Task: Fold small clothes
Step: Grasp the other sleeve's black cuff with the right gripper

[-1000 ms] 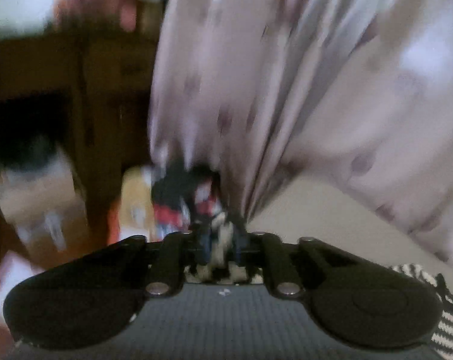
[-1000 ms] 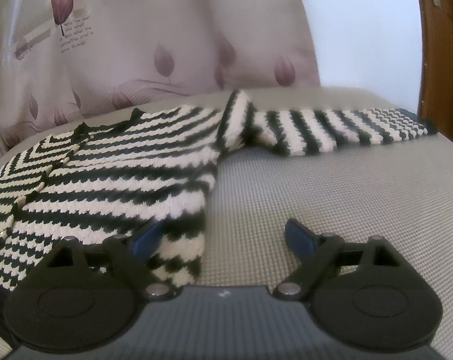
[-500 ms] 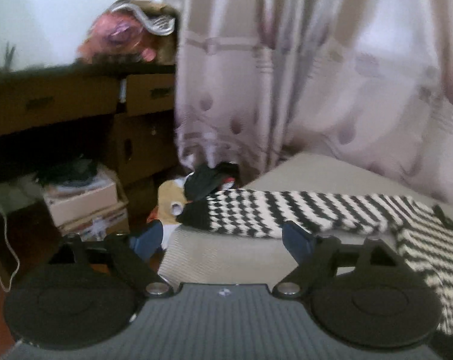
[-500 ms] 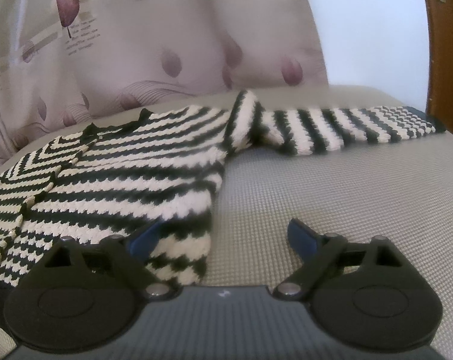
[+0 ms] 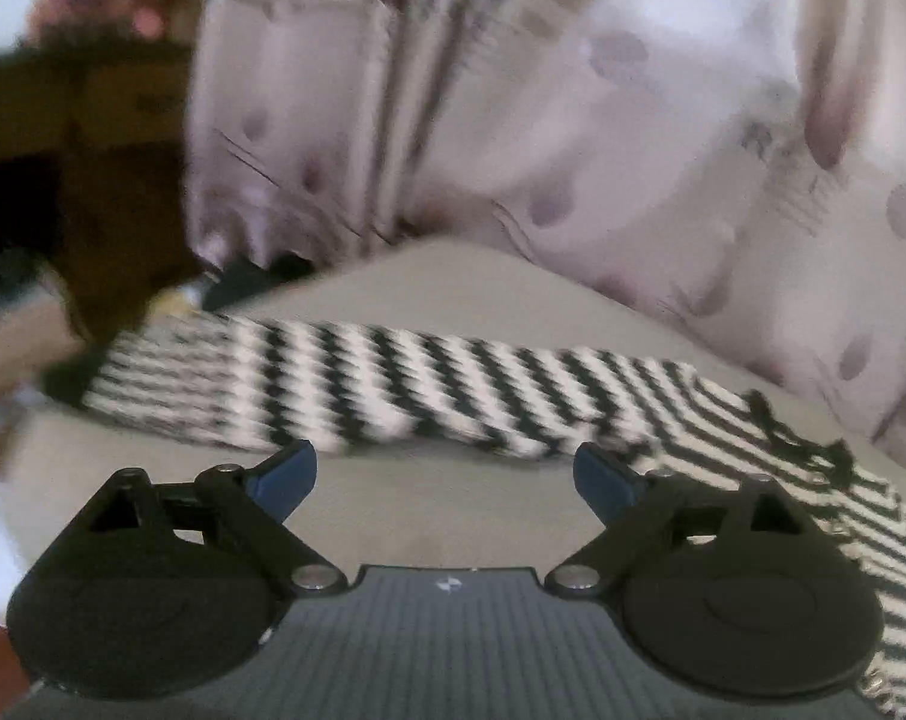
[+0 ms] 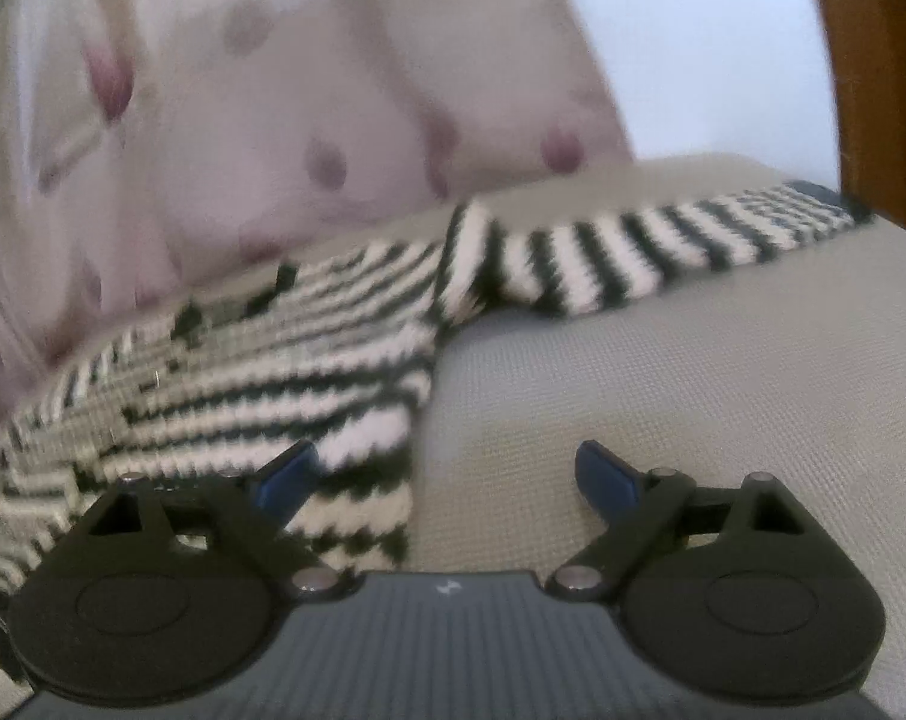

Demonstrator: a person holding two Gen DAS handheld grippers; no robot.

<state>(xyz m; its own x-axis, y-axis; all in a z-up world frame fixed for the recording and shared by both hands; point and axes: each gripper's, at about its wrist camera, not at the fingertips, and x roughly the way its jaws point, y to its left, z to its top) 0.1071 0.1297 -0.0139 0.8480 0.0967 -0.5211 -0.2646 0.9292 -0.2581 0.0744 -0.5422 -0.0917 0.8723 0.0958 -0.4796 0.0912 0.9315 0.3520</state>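
A black-and-white zigzag knit sweater (image 6: 261, 360) lies flat on a grey woven surface (image 6: 663, 390). In the left wrist view one sleeve (image 5: 363, 396) stretches out to the left, just beyond my left gripper (image 5: 444, 477), whose jaws are still opening with nothing between them. The sweater's body (image 5: 813, 504) runs off to the right. In the right wrist view the other sleeve (image 6: 663, 246) reaches to the far right. My right gripper (image 6: 447, 474) stands open over the sweater's lower right corner, its left fingertip (image 6: 285, 474) above the knit.
A pale curtain (image 5: 573, 120) with purple leaf prints hangs close behind the surface. Left of it, brown wooden furniture (image 5: 93, 138) and clutter on the floor stand beyond the surface's left edge. A brown door frame (image 6: 873, 60) rises at the far right.
My left gripper let go of the sleeve end and opened wide, then shifted right and lower along the laid-out sleeve. My right gripper stayed open and rolled slightly.
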